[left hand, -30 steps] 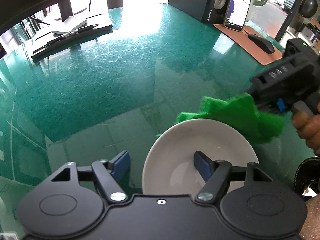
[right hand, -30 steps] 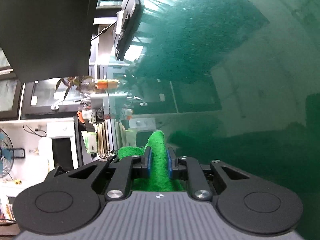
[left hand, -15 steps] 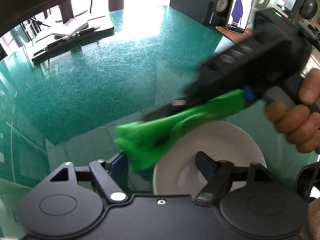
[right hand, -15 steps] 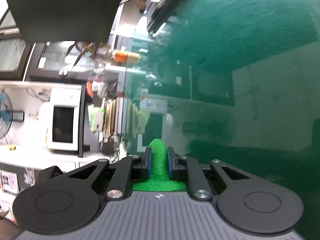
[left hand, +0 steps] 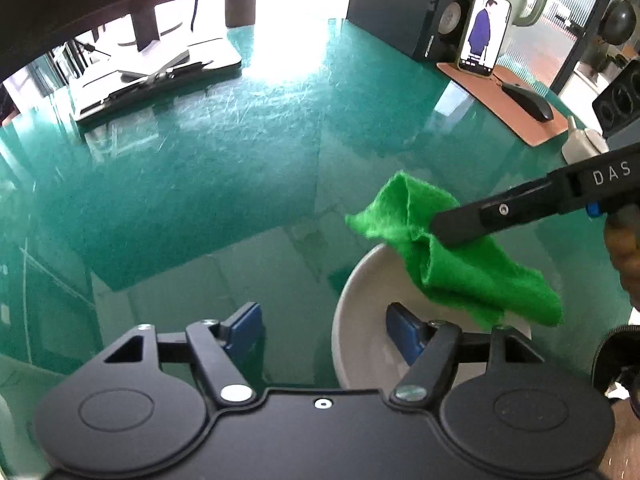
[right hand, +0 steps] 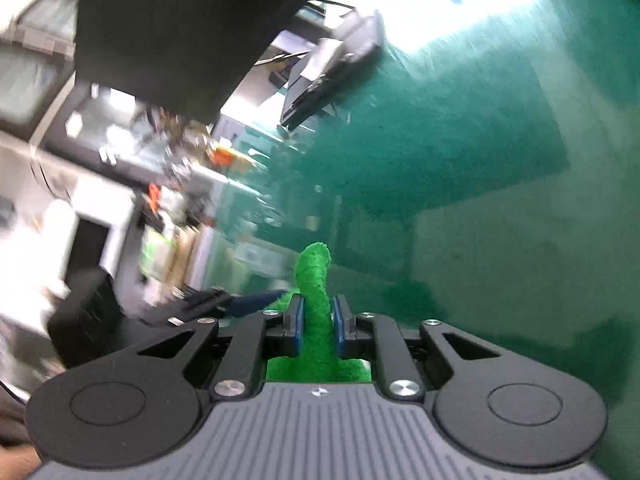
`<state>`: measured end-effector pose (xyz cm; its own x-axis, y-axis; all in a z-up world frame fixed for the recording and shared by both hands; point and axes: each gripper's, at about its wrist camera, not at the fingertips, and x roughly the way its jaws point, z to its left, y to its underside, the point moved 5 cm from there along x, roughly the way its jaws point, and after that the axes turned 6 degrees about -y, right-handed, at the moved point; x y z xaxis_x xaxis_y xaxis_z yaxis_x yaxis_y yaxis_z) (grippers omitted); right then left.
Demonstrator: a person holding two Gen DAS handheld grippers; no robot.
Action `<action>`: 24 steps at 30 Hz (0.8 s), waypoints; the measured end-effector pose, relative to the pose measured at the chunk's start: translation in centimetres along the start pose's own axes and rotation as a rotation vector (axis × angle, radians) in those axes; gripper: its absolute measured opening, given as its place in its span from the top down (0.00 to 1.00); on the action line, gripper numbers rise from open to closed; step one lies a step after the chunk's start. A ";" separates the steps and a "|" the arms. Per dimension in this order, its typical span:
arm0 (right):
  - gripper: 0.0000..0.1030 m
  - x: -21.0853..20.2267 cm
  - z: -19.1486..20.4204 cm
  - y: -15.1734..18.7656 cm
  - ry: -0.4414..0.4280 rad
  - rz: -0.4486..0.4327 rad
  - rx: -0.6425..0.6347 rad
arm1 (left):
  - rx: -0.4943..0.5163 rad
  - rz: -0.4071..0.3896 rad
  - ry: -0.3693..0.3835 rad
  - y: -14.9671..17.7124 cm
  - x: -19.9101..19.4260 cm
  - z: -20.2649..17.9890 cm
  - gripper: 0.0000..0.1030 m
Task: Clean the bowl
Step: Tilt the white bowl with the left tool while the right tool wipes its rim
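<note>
A white bowl (left hand: 360, 320) sits on the green glass table (left hand: 224, 168) at the lower right of the left wrist view. My left gripper (left hand: 324, 330) is open, its right finger inside the bowl and its left finger outside the rim. My right gripper (right hand: 316, 320) is shut on a green cloth (right hand: 316, 312). In the left wrist view that cloth (left hand: 460, 264) hangs over the bowl's far rim and drapes into it, with the right gripper (left hand: 440, 228) coming in from the right. The right wrist view is blurred.
A brown mat (left hand: 500, 100) with a black mouse (left hand: 528, 100) and a propped phone (left hand: 482, 32) lies at the far right. A speaker (left hand: 440, 12) stands behind it. A flat black and white device (left hand: 156, 76) lies at the far left.
My right gripper has swept the green cloth back from the bowl's left side to its far right rim. The left gripper stays astride the bowl's rim.
</note>
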<state>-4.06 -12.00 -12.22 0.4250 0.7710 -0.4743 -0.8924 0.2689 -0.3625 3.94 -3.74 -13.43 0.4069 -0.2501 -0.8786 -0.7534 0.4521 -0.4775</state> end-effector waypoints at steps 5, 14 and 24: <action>0.83 -0.2 1.7 0.5 0.085 0.043 -0.188 | 0.005 0.021 0.025 0.9 -0.1 -0.7 0.39; 0.88 -0.6 2.6 1.2 0.150 0.058 -0.289 | 0.002 0.002 0.010 0.4 0.5 -0.2 0.48; 0.88 0.6 2.7 -0.3 0.118 0.029 -0.292 | 0.029 -0.013 0.039 0.3 0.4 -0.3 0.61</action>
<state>-3.95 -10.07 -10.23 0.4302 0.6988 -0.5715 -0.8301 0.0574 -0.5547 3.73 -3.95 -13.93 0.3953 -0.2892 -0.8719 -0.7324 0.4736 -0.4891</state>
